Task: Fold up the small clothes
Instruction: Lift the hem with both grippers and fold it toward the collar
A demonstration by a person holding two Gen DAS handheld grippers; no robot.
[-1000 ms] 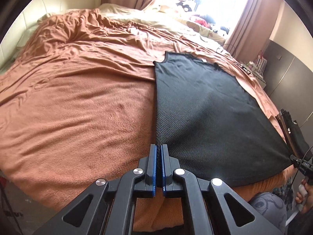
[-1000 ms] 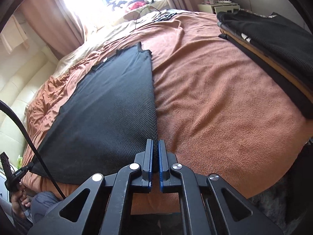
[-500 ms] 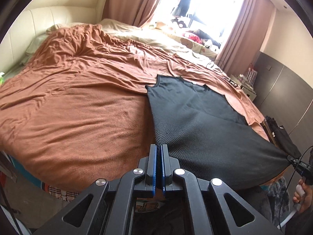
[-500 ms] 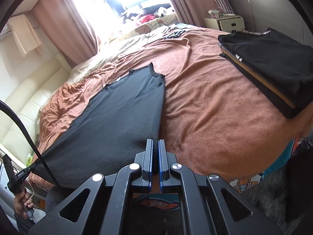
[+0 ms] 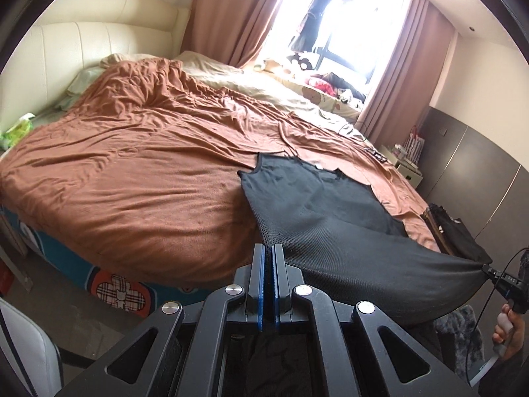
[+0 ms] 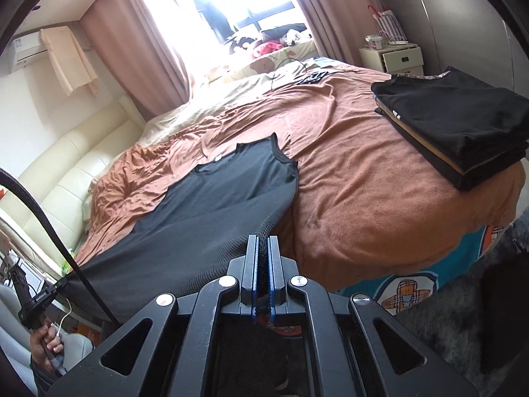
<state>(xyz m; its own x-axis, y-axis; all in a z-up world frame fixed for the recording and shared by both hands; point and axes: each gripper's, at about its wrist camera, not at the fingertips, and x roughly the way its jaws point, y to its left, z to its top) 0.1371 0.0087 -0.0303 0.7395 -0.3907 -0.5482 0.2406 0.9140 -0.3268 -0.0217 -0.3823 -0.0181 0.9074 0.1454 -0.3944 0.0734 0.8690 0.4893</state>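
The left tool (image 5: 268, 258) was clamped on 1 bottom corner of a black mesh vest (image 5: 317, 205), and the right tool (image 6: 263, 248) was clamped on the other corner. The hem hung stretched between the 2 tools, lifted off the bed's near edge, while the shoulder end lay flat on the brown blanket (image 5: 132, 172). A stack of folded clothes (image 6: 453, 125) sat well apart on the right side of the bed.

By my reading, the step in hand was the 1st fold: the hem was raised and held taut, ready to travel. The next move called for carrying both corners forward together, at even height, and laying the hem over the shoulder end so the edges met. Uneven tension would likely skew the fold or drag the shoulder end.
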